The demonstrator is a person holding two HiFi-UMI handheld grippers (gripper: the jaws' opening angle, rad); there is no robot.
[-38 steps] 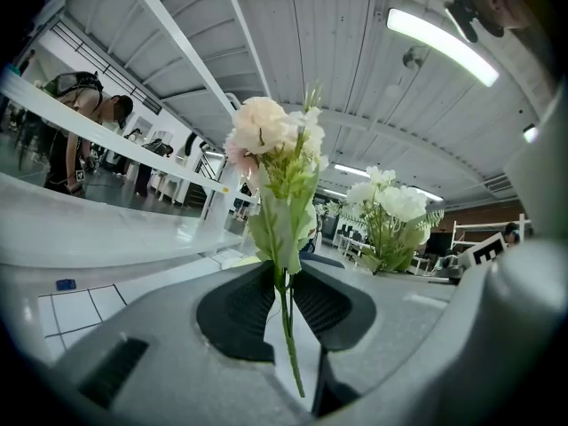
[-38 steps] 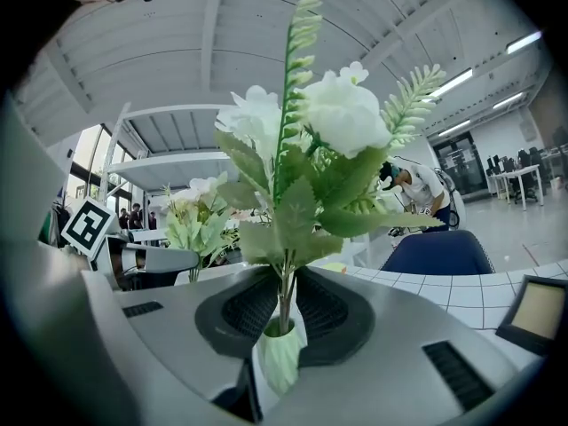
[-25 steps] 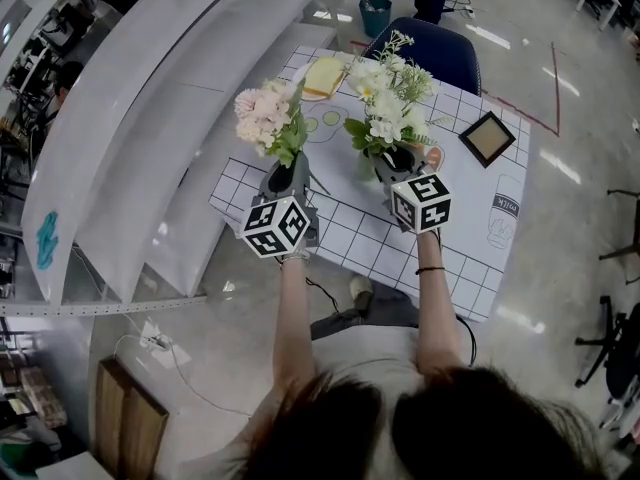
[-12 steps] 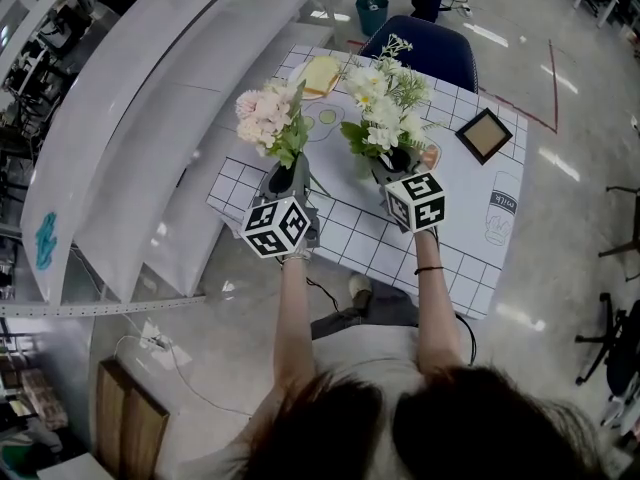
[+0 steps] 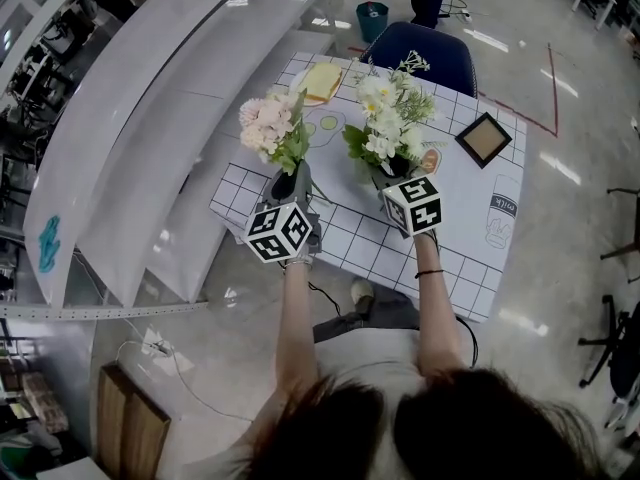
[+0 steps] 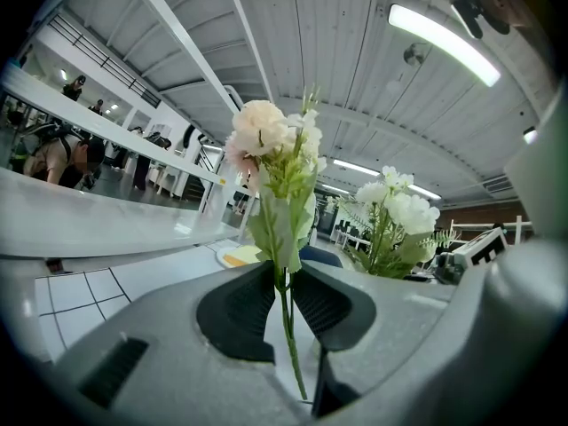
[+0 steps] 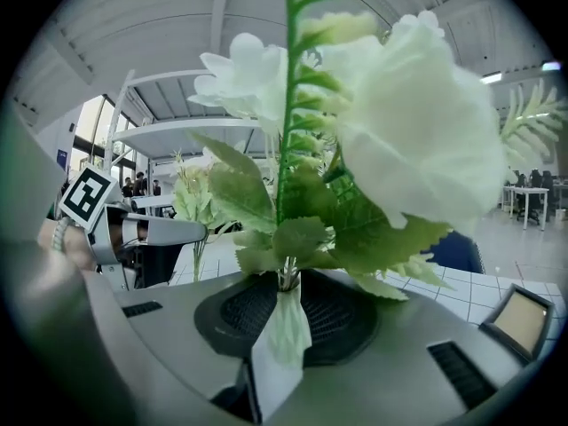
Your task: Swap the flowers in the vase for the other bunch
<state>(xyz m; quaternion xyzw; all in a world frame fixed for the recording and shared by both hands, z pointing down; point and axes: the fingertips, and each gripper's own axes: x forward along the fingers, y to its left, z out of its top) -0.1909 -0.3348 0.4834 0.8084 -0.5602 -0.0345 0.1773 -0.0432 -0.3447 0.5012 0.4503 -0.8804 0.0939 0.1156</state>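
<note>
The left gripper is clamped narrow on the thin stems of the pink bunch, held upright above it; the right gripper, close alongside, is pressed onto the white bunch. No vase is made out; both bunches are best kept upright and untangled

Over the near part of the table, the left gripper stands toward the table's left end, its jaws clamped on the stems of the upright left bunch. The right gripper stands nearer the table's middle and clamps the right bunch the same way. On the table, toast lies at the far left corner and a picture frame toward the right end. A chair stands behind the table's far edge, with a bin beyond it. A long counter runs along the table's left.
</note>
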